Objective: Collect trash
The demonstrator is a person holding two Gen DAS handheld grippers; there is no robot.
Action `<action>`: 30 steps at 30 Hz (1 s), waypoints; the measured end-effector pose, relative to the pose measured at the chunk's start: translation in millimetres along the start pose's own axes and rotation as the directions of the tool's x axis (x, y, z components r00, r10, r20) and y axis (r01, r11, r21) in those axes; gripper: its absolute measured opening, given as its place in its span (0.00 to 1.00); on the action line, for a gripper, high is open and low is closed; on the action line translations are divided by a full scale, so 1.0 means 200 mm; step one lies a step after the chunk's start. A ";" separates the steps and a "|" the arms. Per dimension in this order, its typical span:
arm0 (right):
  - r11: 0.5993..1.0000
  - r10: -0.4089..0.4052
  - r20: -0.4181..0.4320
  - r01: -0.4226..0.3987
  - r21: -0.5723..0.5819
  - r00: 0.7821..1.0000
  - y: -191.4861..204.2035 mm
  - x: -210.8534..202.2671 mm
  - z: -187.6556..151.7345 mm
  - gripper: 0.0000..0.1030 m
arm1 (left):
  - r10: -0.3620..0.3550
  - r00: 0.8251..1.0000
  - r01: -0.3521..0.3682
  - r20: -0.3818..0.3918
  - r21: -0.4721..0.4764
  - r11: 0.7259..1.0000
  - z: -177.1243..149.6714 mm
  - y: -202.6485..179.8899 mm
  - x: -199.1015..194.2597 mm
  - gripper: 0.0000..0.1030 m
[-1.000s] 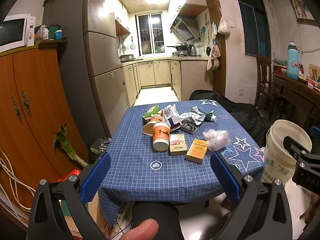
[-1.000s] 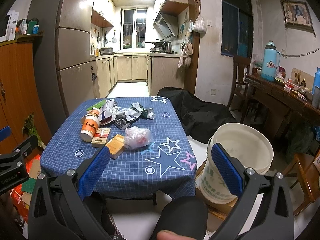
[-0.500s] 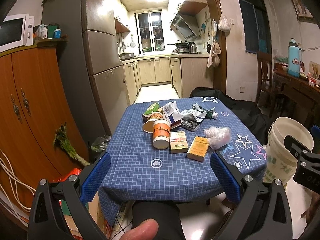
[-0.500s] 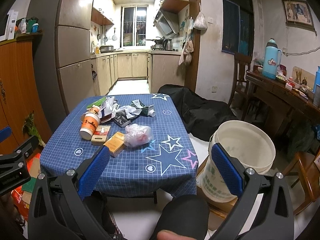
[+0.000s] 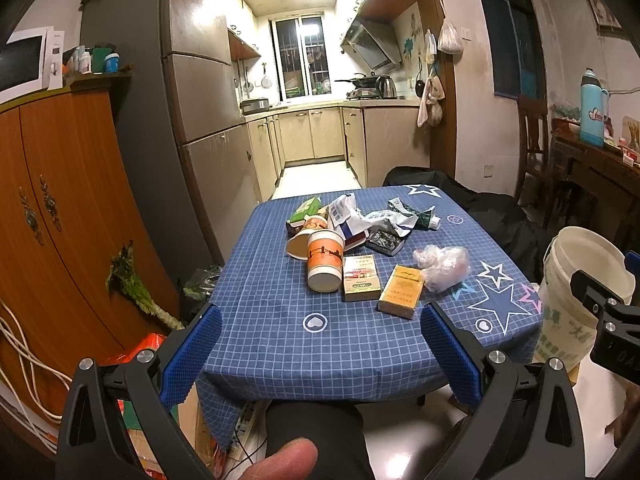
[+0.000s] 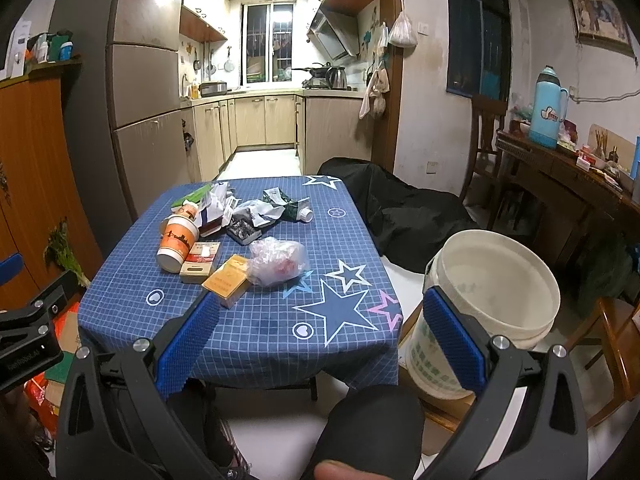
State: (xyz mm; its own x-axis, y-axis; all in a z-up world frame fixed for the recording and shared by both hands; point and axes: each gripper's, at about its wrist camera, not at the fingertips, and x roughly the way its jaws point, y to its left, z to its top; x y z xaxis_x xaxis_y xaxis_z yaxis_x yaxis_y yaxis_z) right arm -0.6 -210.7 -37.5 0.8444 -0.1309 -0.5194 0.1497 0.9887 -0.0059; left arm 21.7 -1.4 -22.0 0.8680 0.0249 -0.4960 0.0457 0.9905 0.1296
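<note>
The left tongs (image 5: 320, 344) and the right tongs (image 6: 320, 328) were both spread wide and held nothing, hanging short of the near edge of the worktop (image 5: 280, 344), which was covered by a blue checked cloth with stars. On it lay the trash: an orange paper cup (image 5: 325, 261) tipped on its side, a red-and-green box (image 5: 361, 278) just beside it, a yellow box (image 5: 401, 291), a crumpled clear plastic bag (image 5: 442, 262) and, farther back, torn wrappers (image 5: 376, 220). A white bucket (image 6: 492, 300) with a bare inside stood off the worktop's right corner.
</note>
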 end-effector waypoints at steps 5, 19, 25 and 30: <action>1.000 0.003 -0.004 -0.003 0.000 1.000 0.00 0.00 0.00 0.95 | 0.005 1.000 -0.005 -0.003 0.004 1.000 0.00 -0.01 0.01 0.97; 0.998 0.052 -0.025 -0.051 0.049 0.998 -0.02 0.14 -0.02 0.95 | 0.016 1.000 -0.017 -0.022 -0.039 0.999 -0.06 0.10 0.16 0.97; 0.993 0.117 -0.048 -0.116 0.032 0.992 0.02 0.29 -0.03 0.95 | -0.016 0.994 0.008 -0.105 -0.076 0.997 -0.11 0.18 0.33 0.97; 0.985 0.174 -0.097 -0.174 0.005 0.980 0.06 0.50 -0.01 0.95 | -0.054 0.990 0.031 -0.133 -0.171 0.985 -0.15 0.29 0.50 0.96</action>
State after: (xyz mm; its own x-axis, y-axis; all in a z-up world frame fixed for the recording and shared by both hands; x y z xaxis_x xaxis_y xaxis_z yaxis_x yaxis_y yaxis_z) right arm 84.2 -211.8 -90.9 0.8037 0.0509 -0.5928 0.0029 0.9960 0.0894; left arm 95.5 63.2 -89.6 0.7910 -0.0109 -0.6118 -0.0128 0.9993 -0.0343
